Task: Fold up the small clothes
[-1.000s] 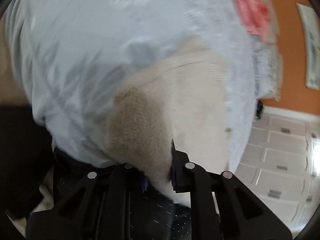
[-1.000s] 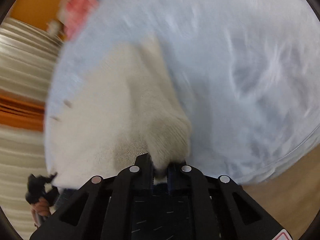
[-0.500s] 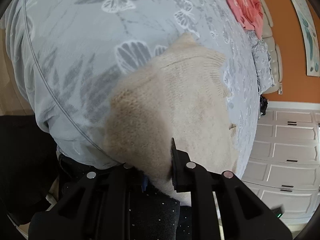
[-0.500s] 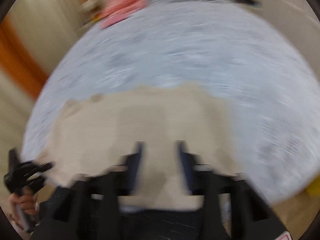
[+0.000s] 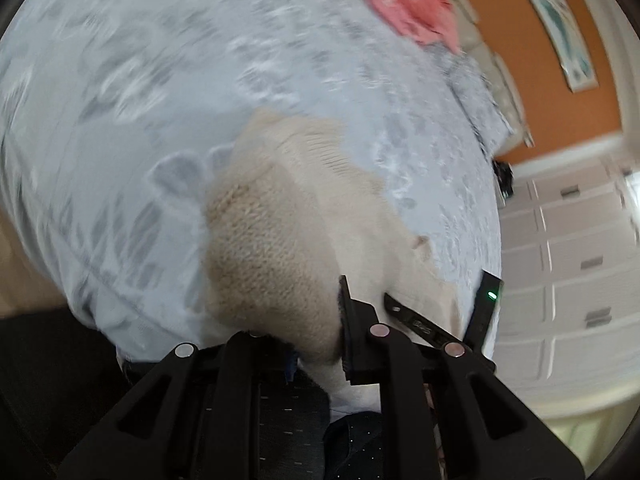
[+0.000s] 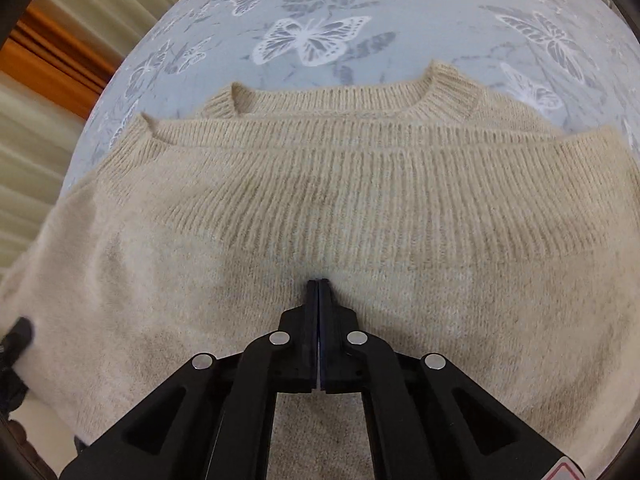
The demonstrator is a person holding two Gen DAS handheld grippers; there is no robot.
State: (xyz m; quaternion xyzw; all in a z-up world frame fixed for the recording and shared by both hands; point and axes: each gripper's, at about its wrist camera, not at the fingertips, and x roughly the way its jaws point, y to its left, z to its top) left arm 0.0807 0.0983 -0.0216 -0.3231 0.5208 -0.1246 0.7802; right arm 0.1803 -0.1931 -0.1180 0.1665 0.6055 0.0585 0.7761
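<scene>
A cream knitted sweater [image 6: 360, 208] lies folded on a grey bedspread with butterfly print [image 6: 312, 36]; its ribbed hem and neckline face away from me. My right gripper [image 6: 318, 282] is shut with its tips resting on the sweater's middle, holding nothing. In the left wrist view the sweater [image 5: 288, 220] fills the space between my left gripper's fingers [image 5: 344, 300]. The left gripper [image 5: 298, 322] is shut on the sweater's near edge. The other gripper's black body [image 5: 486, 300] shows beside it on the right.
A pink garment [image 5: 412, 12] lies on the far side of the bed [image 5: 160, 80]. An orange wall and white panelled cupboards [image 5: 568, 264] stand to the right. Curtains [image 6: 48, 60] hang at the left in the right wrist view.
My right gripper let go of the sweater, then shut empty over its middle. The sweater now lies flat and folded. My left gripper still holds its edge.
</scene>
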